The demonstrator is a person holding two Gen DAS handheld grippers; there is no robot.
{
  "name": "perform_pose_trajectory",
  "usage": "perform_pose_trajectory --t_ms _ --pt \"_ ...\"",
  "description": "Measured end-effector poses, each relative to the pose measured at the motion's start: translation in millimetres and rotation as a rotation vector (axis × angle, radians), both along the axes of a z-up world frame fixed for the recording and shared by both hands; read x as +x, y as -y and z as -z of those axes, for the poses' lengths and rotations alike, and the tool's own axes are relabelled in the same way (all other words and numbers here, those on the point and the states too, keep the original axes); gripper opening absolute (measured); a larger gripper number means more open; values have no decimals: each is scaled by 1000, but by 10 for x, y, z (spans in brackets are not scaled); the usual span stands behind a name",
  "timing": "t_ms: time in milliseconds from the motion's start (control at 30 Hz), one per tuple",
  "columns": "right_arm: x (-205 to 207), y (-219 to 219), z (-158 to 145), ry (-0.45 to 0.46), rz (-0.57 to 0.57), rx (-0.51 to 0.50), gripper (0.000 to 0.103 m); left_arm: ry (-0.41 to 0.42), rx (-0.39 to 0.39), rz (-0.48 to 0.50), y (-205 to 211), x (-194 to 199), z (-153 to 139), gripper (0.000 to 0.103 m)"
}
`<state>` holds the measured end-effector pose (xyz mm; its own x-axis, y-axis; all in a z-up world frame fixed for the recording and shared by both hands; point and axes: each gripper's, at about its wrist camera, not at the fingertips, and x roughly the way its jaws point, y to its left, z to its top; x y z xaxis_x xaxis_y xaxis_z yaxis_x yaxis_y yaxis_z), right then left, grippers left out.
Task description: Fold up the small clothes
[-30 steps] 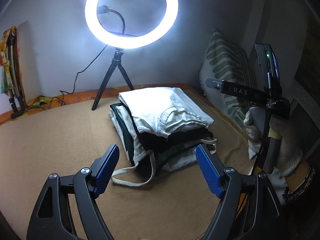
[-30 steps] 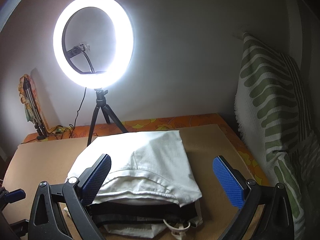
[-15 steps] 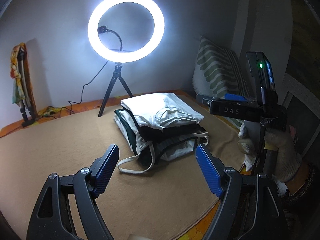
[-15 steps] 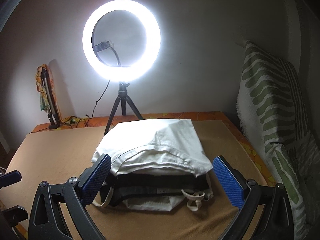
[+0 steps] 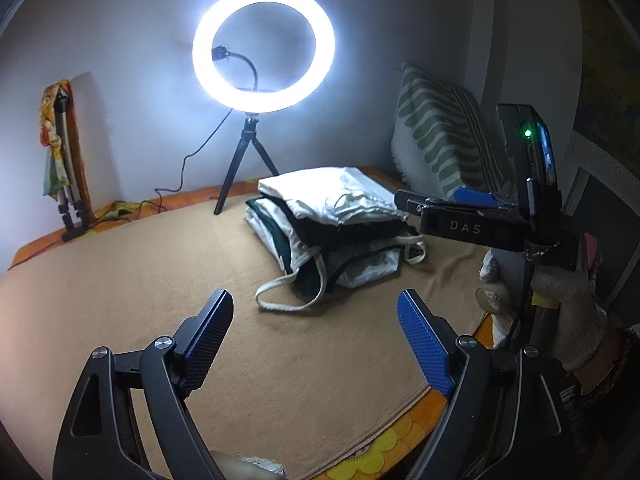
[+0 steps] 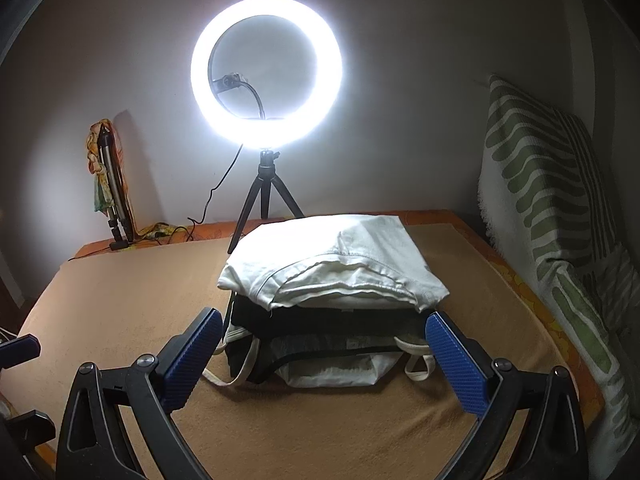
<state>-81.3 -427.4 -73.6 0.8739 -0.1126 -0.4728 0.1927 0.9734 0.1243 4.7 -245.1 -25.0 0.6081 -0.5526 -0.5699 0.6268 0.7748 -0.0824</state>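
facing you, the stack of folded white and dark clothes (image 6: 332, 304) lies before a glowing ring light on a black tripod (image 6: 266, 76); your left gripper (image 5: 316, 336) and right gripper (image 6: 324, 356) gape wide, empty, a green-striped cushion (image 6: 548, 208) alongside.

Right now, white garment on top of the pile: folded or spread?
Folded. The white garment lies as a compact rectangle with layered edges atop the pile of clothes; nothing hangs loose from it.

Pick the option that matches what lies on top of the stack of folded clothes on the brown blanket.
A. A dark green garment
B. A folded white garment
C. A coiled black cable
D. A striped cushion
B: in the right wrist view a folded white garment sits on top of the stack of clothes, with black and grey layers under it, and the left wrist view shows the same.
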Motion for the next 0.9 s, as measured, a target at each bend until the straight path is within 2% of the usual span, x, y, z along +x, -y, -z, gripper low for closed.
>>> perform_pose_trajectory --t_ms 233,300,400,533,900 --pt "-47 -33 112 11 21 23 103 -30 34 -26 -78 7 93 85" --pt "-37 -43 134 10 20 29 103 -18 44 -28 -95 2 96 90" --pt "-30 -81 158 13 19 24 103 8 69 -47 -120 -13 115 90" --pt "-18 -118 176 16 17 14 103 -2 73 -56 -160 -8 134 90" --pt "-62 41 201 38 55 89 103 36 110 -57 -140 -99 137 90"
